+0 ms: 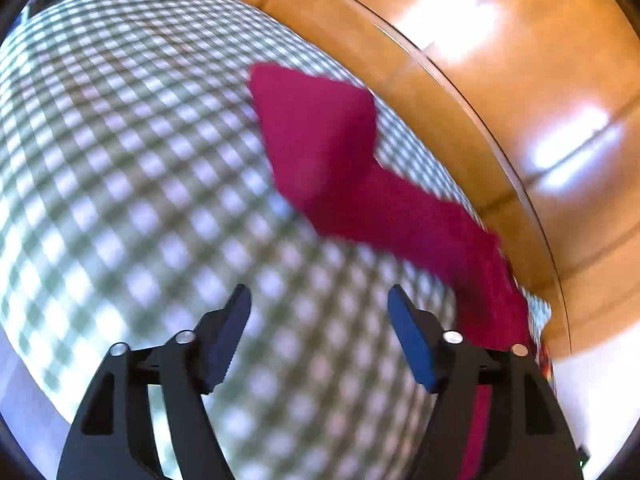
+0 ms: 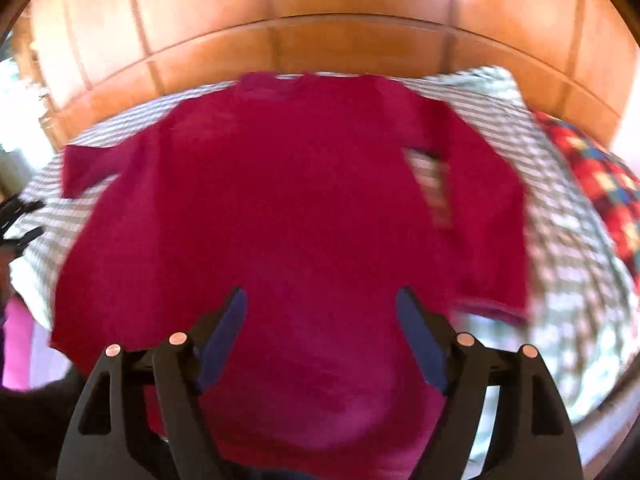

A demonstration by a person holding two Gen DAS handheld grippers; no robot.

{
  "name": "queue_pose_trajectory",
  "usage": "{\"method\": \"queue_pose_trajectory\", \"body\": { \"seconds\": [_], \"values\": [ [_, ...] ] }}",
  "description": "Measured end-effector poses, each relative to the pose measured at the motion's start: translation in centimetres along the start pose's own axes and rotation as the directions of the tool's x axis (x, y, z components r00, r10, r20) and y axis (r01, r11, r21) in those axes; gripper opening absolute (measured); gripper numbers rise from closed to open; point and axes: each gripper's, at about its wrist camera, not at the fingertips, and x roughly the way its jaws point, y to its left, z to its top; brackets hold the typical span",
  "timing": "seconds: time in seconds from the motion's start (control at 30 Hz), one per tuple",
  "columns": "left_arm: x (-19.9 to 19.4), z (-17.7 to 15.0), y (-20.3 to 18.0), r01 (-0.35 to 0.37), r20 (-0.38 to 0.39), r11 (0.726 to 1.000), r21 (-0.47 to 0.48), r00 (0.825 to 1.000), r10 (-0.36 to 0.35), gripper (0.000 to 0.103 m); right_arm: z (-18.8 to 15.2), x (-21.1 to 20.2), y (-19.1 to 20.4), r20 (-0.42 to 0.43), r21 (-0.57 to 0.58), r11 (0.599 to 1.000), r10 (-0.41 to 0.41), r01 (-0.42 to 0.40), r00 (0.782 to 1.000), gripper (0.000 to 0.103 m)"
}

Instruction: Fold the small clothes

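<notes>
Left wrist view, blurred: left gripper (image 1: 319, 300) with jaws spread wide, nothing between the pads; below it only the green-and-white checked cloth (image 1: 120, 160); a sleeve of the magenta long-sleeved top (image 1: 320, 140) lies on that cloth ahead and to the right of the fingers, apart from them, the garment trailing down past the right finger; orange wooden panelling (image 1: 500, 80) beyond the cloth's edge.

Right wrist view, also blurred: right gripper (image 2: 320, 304) likewise spread wide, pads clear of fabric, hovering above the lower body of the magenta long-sleeved top (image 2: 280, 200); the top lies spread flat on the checked cloth (image 2: 568, 280), neck towards the wooden panelling (image 2: 320, 8), one sleeve out to the left, the other angled down along the right side; a red, blue and yellow patterned fabric (image 2: 592, 176) at the cloth's right edge.
</notes>
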Motion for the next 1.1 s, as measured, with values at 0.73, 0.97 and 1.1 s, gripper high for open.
{"method": "queue_pose_trajectory", "body": {
  "seconds": [0.73, 0.97, 1.1],
  "values": [
    [0.5, 9.1, -2.6, 0.105, 0.266, 0.993, -0.057, 0.960, -0.087, 0.012, 0.8, 8.3, 8.0, -0.058, -0.118, 0.983, 0.137, -0.144, 0.989, 0.087],
    [1.6, 6.9, 1.0, -0.043, 0.145, 0.989, -0.144, 0.987, 0.064, 0.049, 0.5, 8.2, 7.7, -0.036, -0.128, 0.981, 0.140, -0.144, 0.989, 0.089],
    [0.4, 5.4, 6.5, 0.090, 0.179, 0.914, -0.395, 0.984, -0.019, 0.066, 0.6, 8.3, 7.7, -0.025, -0.132, 0.981, 0.139, -0.141, 0.990, 0.090]
  ]
}}
